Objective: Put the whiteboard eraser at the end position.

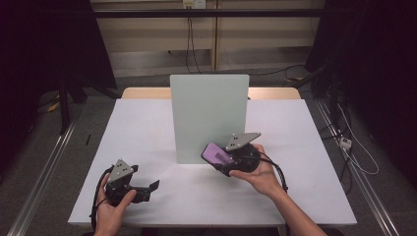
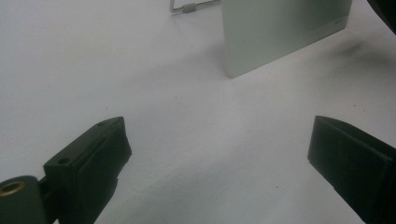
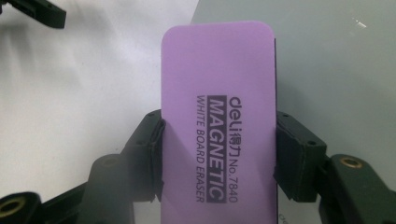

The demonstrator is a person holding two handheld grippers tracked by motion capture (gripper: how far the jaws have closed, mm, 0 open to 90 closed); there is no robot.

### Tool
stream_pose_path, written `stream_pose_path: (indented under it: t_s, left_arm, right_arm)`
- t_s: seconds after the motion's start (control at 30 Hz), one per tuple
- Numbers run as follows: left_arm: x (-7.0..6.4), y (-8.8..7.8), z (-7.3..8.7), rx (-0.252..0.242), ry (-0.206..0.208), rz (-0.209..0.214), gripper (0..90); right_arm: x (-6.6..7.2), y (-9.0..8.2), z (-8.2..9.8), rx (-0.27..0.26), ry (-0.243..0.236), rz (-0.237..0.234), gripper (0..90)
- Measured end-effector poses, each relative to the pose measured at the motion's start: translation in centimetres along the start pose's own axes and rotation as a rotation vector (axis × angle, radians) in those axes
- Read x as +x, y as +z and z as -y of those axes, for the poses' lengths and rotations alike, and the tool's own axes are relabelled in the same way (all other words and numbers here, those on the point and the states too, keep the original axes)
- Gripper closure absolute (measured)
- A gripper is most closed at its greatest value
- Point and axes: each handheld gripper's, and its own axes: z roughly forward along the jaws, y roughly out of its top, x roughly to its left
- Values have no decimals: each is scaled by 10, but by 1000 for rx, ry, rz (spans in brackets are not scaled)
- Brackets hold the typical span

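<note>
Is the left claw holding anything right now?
No. In the left gripper view the left claw stands wide open over the bare white table, with nothing between its jaws.

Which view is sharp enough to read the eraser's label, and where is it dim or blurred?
Right gripper view: eraser label sharp and evenly lit. High view: dark surroundings, table bright, eraser's print unreadable. Left gripper view: jaws soft, board casts a faint shadow.

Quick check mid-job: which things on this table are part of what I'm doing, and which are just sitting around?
In the job:
- purple magnetic whiteboard eraser, clamped in the right tongs
- upright whiteboard panel, just beyond the eraser

Not in use:
- left tongs, open, holding nothing, over the white table
- wire stand behind the panel
</note>
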Motion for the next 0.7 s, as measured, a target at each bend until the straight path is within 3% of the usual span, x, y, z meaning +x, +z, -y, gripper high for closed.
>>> stream_pose_path:
  t_s: [0.27, 0.47, 0.7]
  left_arm:
    - [-2, -2, 0, -15, 3, 3, 52]
    - [-2, -3, -1, -9, 7, 1, 52]
    - [-3, -2, -1, -4, 21, 2, 52]
  right_arm:
    - [4, -7, -1, 24, 0, -50, 414]
    - [4, -13, -3, 46, -6, -63, 414]
    - [15, -10, -4, 102, -75, -88, 414]
